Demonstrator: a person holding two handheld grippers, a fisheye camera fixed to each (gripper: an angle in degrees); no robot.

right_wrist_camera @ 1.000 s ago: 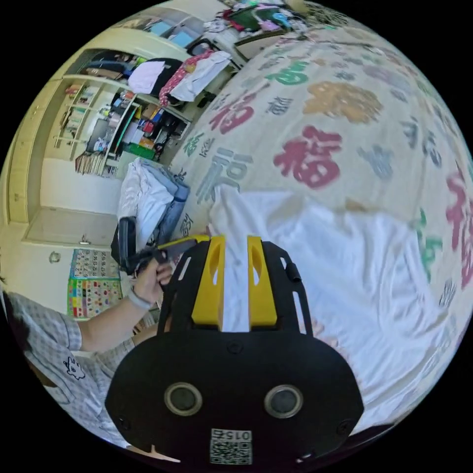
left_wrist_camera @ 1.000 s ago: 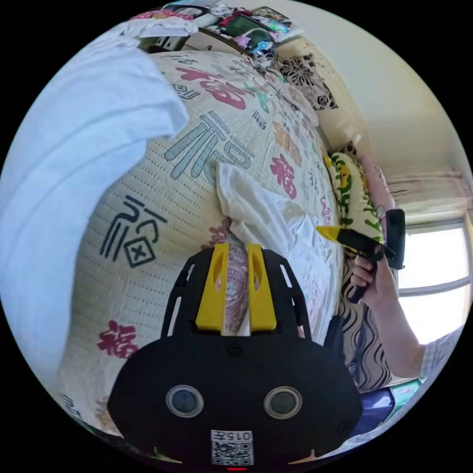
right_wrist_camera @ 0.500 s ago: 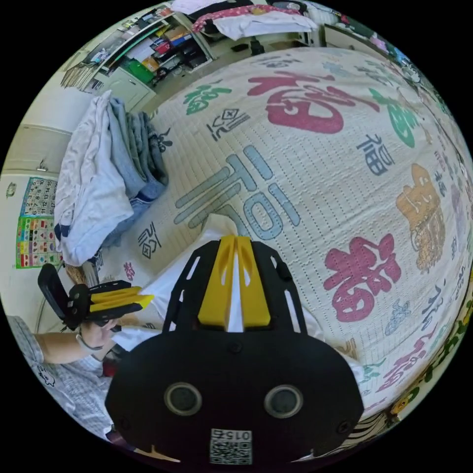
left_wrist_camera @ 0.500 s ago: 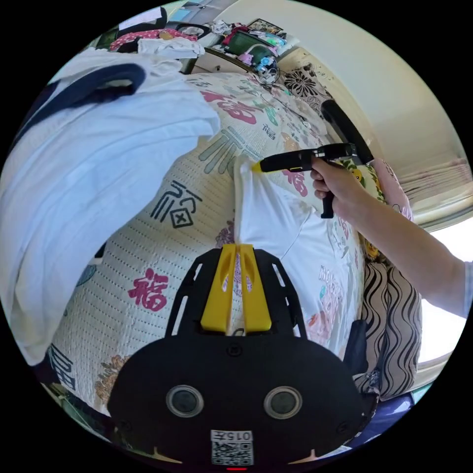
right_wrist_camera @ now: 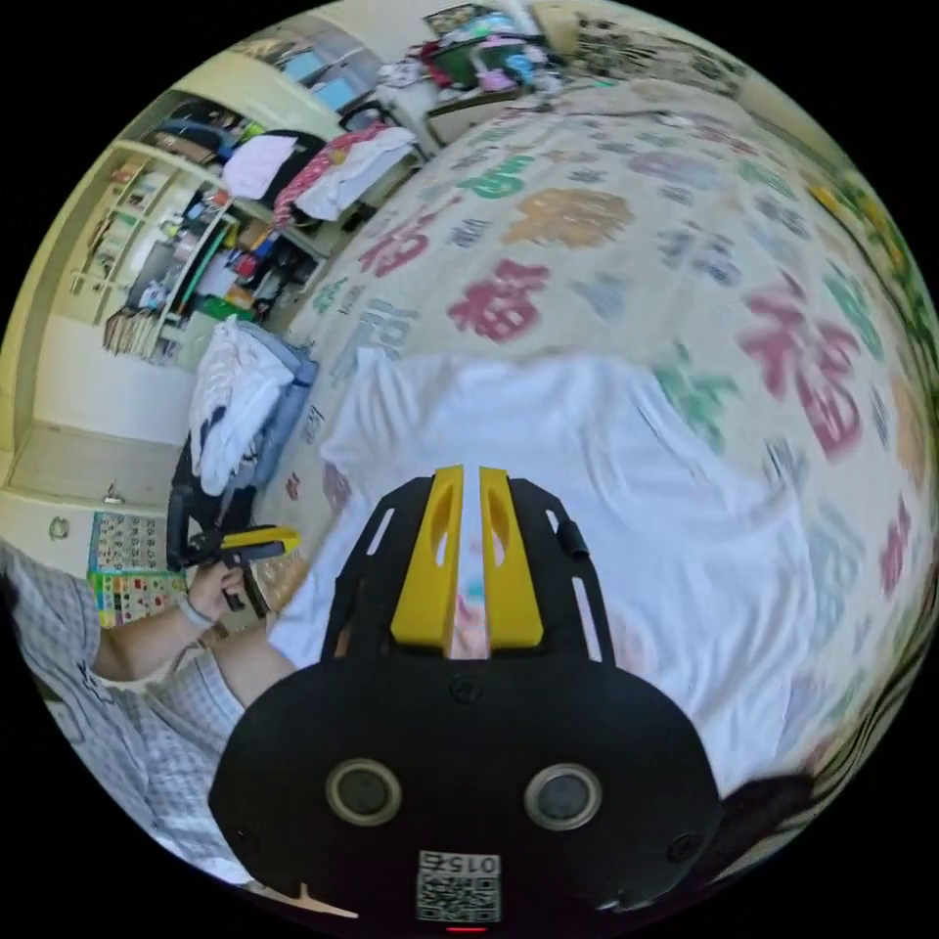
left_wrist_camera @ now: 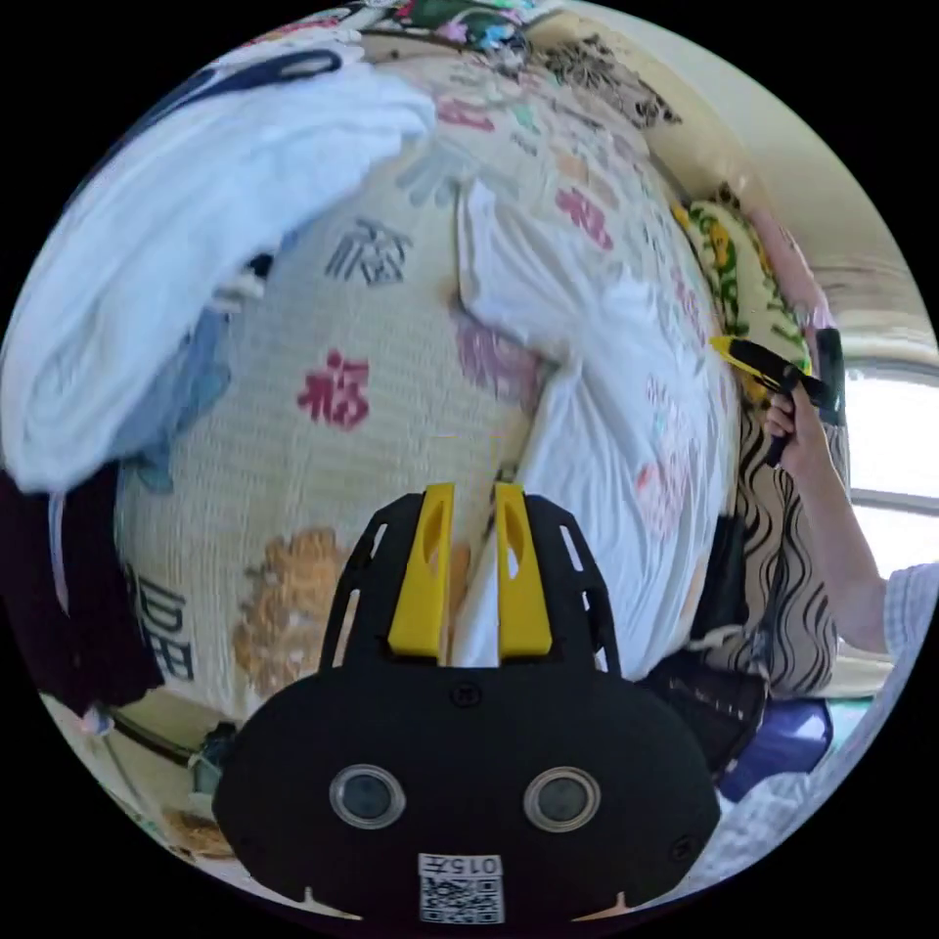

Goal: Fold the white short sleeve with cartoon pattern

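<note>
White cartoon-print shirt (right_wrist_camera: pixel 626 489) on bedspread (right_wrist_camera: pixel 587 215)

The white shirt (right_wrist_camera: pixel 606 460) is soft, thin cloth with wrinkles. The bed cover (left_wrist_camera: pixel 391 469) is bumpy, stitched cloth, not shiny. Each gripper has yellow fingers (left_wrist_camera: pixel 423 577) of smooth plastic on a black matt plastic body.

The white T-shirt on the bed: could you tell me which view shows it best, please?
The right gripper view: the white T-shirt lies spread across the bedspread there, body and one sleeve visible, though blurred. The left gripper view sees the shirt from its side, squeezed into a narrow strip toward the picture's edge, with a faint print.
</note>
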